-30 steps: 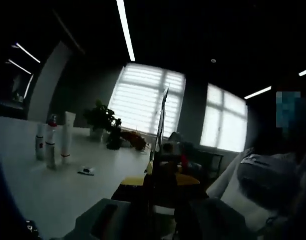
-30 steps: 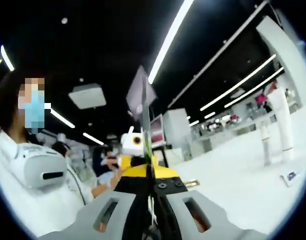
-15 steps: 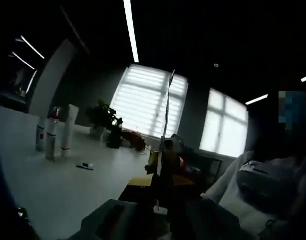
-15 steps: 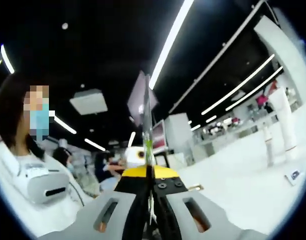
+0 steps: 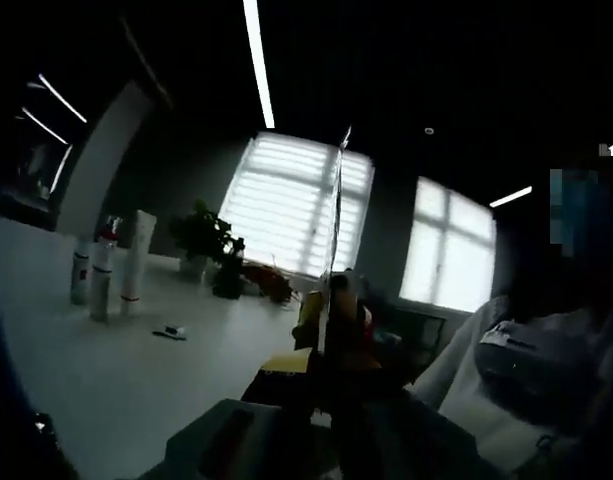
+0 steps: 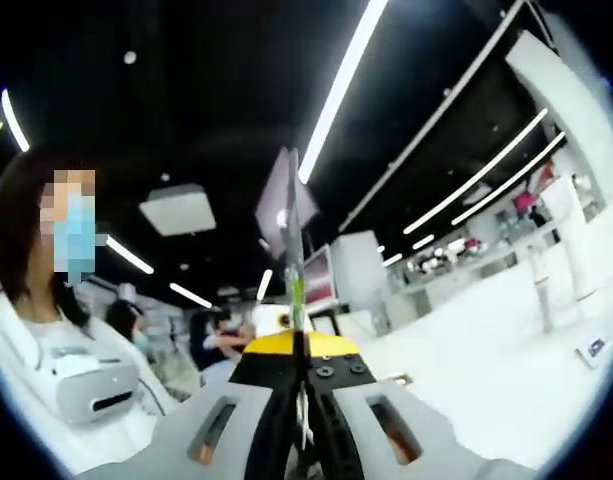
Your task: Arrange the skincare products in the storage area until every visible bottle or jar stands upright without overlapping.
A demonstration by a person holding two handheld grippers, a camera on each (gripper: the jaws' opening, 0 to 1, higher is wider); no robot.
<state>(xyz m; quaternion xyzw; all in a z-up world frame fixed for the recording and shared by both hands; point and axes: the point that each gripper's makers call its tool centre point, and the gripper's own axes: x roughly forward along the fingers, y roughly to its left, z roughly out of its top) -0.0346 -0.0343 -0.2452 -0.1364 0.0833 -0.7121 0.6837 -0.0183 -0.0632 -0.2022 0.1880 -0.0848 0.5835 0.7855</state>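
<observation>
Left gripper view: three tubes (image 5: 106,265) upright on white table (image 5: 116,380).

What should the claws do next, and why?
Probably lower both claws toward the table. The left claw and right claw look shut together on a thin card, pointing up at the ceiling lights. Three bottles stand upright far off, and a small flat item lies near them.

Dim office, two bright blinded windows (image 5: 298,205), ceiling light strips (image 6: 338,92), potted plant (image 5: 204,238), long white table (image 5: 116,370).
</observation>
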